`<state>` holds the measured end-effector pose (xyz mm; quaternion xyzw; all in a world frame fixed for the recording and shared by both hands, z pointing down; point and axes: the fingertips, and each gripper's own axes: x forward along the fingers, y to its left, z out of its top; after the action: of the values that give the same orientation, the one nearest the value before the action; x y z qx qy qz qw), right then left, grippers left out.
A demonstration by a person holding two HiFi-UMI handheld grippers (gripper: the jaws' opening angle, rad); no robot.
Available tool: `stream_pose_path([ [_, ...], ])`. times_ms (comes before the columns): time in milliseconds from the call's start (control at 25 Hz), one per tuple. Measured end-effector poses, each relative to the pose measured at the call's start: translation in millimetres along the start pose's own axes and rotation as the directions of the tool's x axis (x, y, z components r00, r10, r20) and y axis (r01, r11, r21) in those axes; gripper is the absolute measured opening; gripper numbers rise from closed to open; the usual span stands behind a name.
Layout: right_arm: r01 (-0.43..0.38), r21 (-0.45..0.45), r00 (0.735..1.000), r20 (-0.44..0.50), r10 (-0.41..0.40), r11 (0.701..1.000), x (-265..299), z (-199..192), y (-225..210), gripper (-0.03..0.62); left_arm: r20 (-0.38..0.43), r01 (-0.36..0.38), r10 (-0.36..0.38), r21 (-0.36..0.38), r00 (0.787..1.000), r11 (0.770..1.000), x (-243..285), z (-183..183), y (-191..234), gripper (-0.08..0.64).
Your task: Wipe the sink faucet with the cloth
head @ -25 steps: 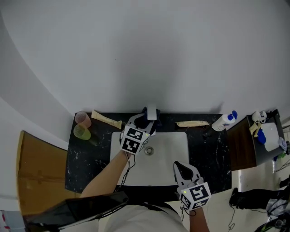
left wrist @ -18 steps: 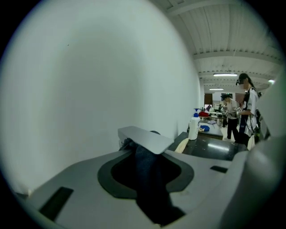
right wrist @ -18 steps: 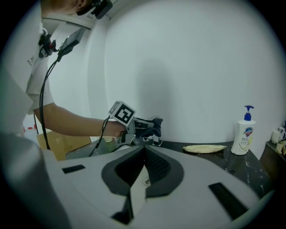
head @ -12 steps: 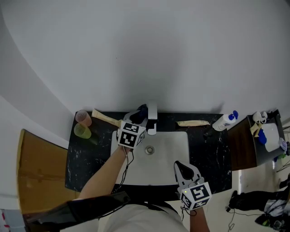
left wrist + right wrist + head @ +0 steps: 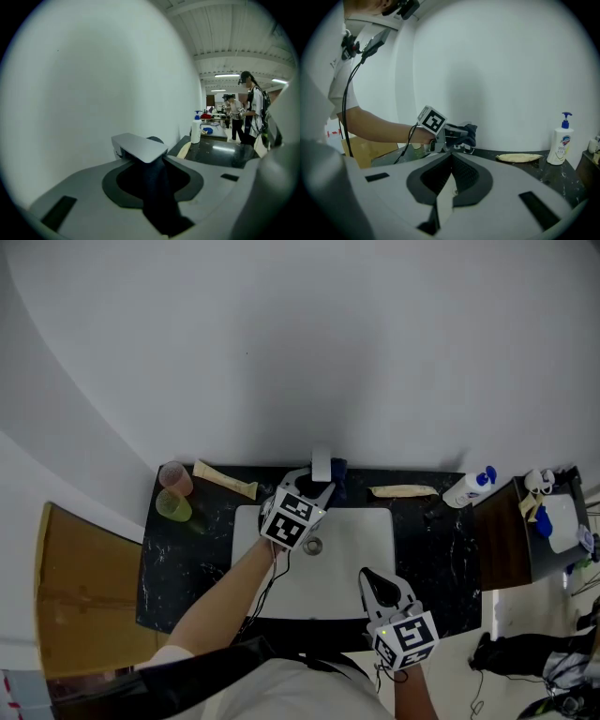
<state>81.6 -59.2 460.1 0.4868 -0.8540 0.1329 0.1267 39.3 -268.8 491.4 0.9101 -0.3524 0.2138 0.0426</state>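
Left gripper (image 5: 317, 489) clamps dark soft cloth (image 5: 158, 190) at flat-topped grey faucet (image 5: 138, 146).
Right gripper (image 5: 369, 581) jaws closed, empty, above white rectangular sink's (image 5: 361, 542) front; black marbled counter (image 5: 441, 554): two translucent cups (image 5: 172, 508), one pump bottle (image 5: 466, 489).

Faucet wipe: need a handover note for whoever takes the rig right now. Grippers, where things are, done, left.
Left gripper: shut on the dark cloth, held up at the faucet. The cloth hangs just under the spout, and in the head view it bunches at the faucet's right side.
Right gripper: shut, empty, parked over the front edge of the sink.
Done: cloth picked up and brought onto the faucet.
Left: finish wiping the spout and base. The pictures don't show how much is already wiped, so go over all of it.
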Motion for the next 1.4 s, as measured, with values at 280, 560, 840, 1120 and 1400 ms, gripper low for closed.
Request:
stream_pose_path([
  [280, -0.015, -0.004, 1.000, 0.000, 0.015, 1.000, 0.9, -0.4, -0.7, 0.002, -0.032, -0.078, 0.076, -0.058, 0.997, 0.995, -18.2, -11.6, 36.0, 0.114],
  [560, -0.030, -0.010, 1.000, 0.004, 0.030, 1.000, 4.0, 1.9, 3.8, 0.002, -0.009, 0.017, -0.017, -0.032, 1.000, 0.999, -18.2, -2.6, 9.5, 0.114],
  [840, 0.000, 0.000, 1.000, -0.012, 0.000, 1.000, -3.4, -1.7, -5.0, 0.002, -0.010, 0.009, -0.009, 0.046, 1.000, 0.999, 7.9, 3.3, 0.2, 0.114],
  [1120, -0.007, 0.010, 1.000, 0.001, 0.007, 1.000, -5.3, -3.1, -8.9, 0.002, -0.048, -0.094, 0.092, -0.046, 0.995, 0.994, -11.3, -13.0, 36.6, 0.114],
  [1400, -0.020, 0.003, 1.000, -0.011, 0.020, 1.000, -6.9, -6.6, -0.5, 0.002, -0.019, -0.149, 0.148, -0.158, 0.989, 0.976, -23.7, -20.6, 62.2, 0.114],
])
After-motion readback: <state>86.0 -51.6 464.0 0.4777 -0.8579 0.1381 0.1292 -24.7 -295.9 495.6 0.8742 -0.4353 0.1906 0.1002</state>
